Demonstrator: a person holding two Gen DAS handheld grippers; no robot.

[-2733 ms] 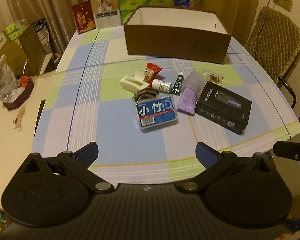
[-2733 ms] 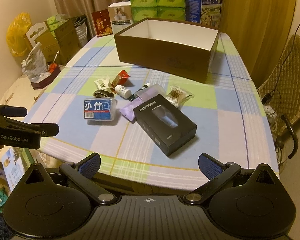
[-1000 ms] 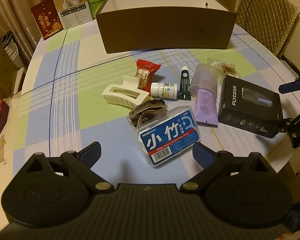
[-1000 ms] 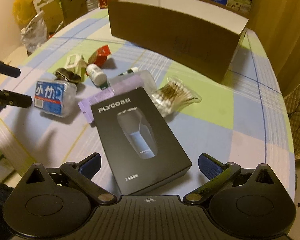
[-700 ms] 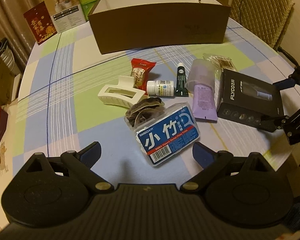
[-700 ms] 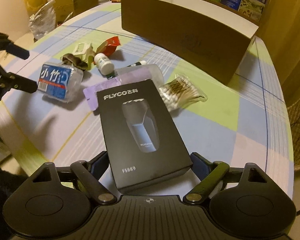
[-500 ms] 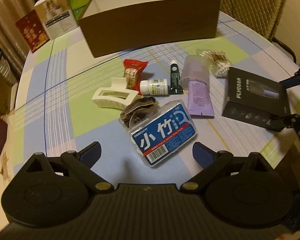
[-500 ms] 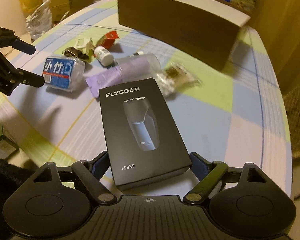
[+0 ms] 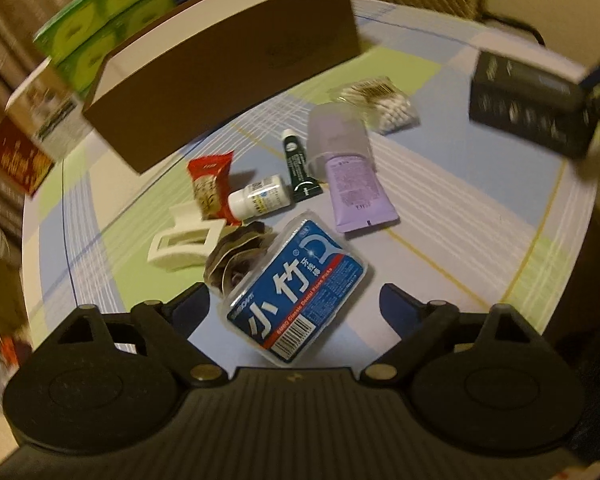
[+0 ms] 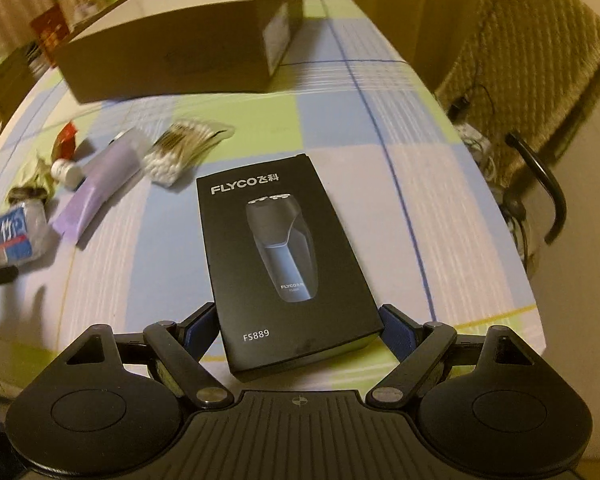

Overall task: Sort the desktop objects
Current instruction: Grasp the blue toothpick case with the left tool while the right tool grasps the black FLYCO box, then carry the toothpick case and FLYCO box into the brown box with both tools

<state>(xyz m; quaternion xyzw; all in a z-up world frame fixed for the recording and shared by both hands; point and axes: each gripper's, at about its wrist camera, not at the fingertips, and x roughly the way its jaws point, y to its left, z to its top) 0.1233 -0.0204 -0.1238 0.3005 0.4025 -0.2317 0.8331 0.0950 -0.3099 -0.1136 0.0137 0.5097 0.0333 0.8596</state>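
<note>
My right gripper is shut on the black FLYCO shaver box and holds it lifted above the table; the box also shows at the upper right of the left wrist view. My left gripper is open, its fingers either side of the blue floss pick box, not closed on it. Behind that lie a dark hair tie, a cream hair clip, a white pill bottle, a red snack packet, a green tube, a purple tube and a cotton swab bag.
An open brown cardboard box stands at the back of the checked table. Green tissue packs and small cartons stand behind it. A padded chair is beyond the table's right edge.
The right gripper closed on the shaver box and lifted it off the table. The left gripper moved forward until its fingers flank the floss pick box.
</note>
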